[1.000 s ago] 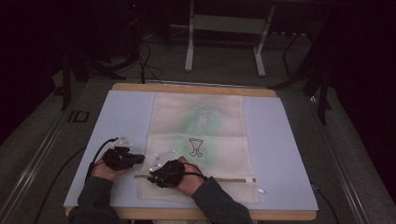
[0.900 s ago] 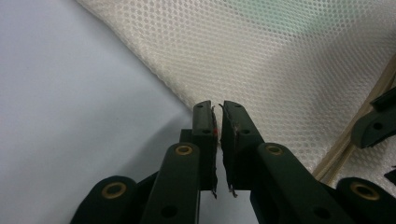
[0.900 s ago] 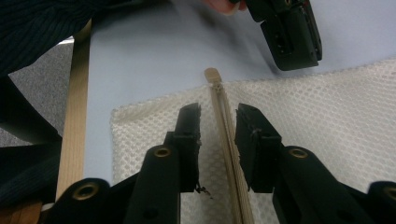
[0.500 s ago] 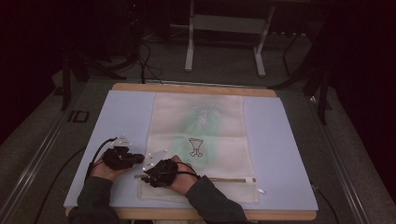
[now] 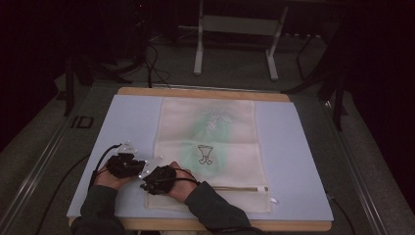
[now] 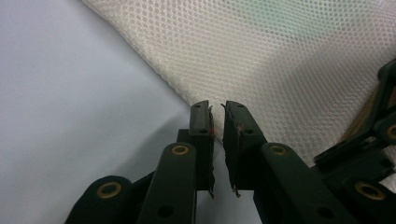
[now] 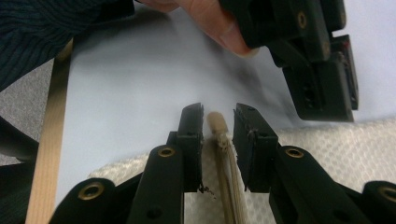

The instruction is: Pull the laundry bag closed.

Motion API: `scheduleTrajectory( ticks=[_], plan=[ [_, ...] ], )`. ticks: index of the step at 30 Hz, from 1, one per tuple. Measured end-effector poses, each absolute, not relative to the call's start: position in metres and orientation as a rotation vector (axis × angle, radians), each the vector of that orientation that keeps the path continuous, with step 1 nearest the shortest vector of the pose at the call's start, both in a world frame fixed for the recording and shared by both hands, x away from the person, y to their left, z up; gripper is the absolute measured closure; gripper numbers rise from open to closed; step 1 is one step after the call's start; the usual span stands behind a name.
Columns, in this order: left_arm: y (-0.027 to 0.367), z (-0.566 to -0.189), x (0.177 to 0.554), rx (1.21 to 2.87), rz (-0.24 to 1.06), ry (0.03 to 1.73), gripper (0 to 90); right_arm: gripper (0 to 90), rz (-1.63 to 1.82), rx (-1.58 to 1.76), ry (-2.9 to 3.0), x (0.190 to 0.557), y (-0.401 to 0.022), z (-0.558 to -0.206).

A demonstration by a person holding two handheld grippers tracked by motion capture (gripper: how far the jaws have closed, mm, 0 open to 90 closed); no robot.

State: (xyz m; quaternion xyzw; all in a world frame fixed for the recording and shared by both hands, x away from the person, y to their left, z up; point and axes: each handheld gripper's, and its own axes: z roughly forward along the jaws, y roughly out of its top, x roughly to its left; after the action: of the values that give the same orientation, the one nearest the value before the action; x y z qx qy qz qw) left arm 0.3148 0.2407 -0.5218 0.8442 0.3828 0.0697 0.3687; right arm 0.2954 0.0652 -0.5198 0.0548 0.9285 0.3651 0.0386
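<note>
At the near edge of the table (image 5: pixel 293 147), at about seven o'clock on its pale blue top, a person's two hands hold the grippers side by side. The right gripper (image 5: pixel 157 180) sits over the near left corner of the cream mesh bag (image 5: pixel 220 142). In the right gripper view its jaws stand apart on either side of the tan zipper pull (image 7: pixel 216 122), with a sliver of space on each flank, so the claw is released and not clamped on it; its jaws have just been closing with the pull between them. The zipper tape (image 7: pixel 229 186) runs back from the pull between the jaws along the bag's near edge.

Just at nine o'clock of it, the left gripper (image 5: pixel 125 165) rests over bare tabletop beside the bag's left edge. In the left gripper view its jaws show a narrow gap with nothing between them, their tips right at the edge of the mesh (image 6: pixel 280 70): released, and just been opening slightly.

Farther off, toward twelve o'clock, the bag lies flat along the middle of the table, with a small dark drawing (image 5: pixel 205 153) at its centre and a green tint (image 5: pixel 218 120) beyond that. The zipper line (image 5: pixel 240 188) runs toward three o'clock along the near edge.
</note>
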Motion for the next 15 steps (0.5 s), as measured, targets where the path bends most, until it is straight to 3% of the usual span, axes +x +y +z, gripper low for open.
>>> scheduleTrajectory(
  ticks=[11, 15],
  plan=[
    [0.244, -0.521, 0.315, 2.149, 0.177, 0.989, 81.0, 74.3, 1.087, 0.186, 2.867, 0.298, 0.079, -0.530],
    [0.244, -0.521, 0.315, 2.151, 0.177, 0.987, 81.0, 80.3, 1.087, 0.173, 2.858, 0.298, 0.083, -0.531]
  ],
)
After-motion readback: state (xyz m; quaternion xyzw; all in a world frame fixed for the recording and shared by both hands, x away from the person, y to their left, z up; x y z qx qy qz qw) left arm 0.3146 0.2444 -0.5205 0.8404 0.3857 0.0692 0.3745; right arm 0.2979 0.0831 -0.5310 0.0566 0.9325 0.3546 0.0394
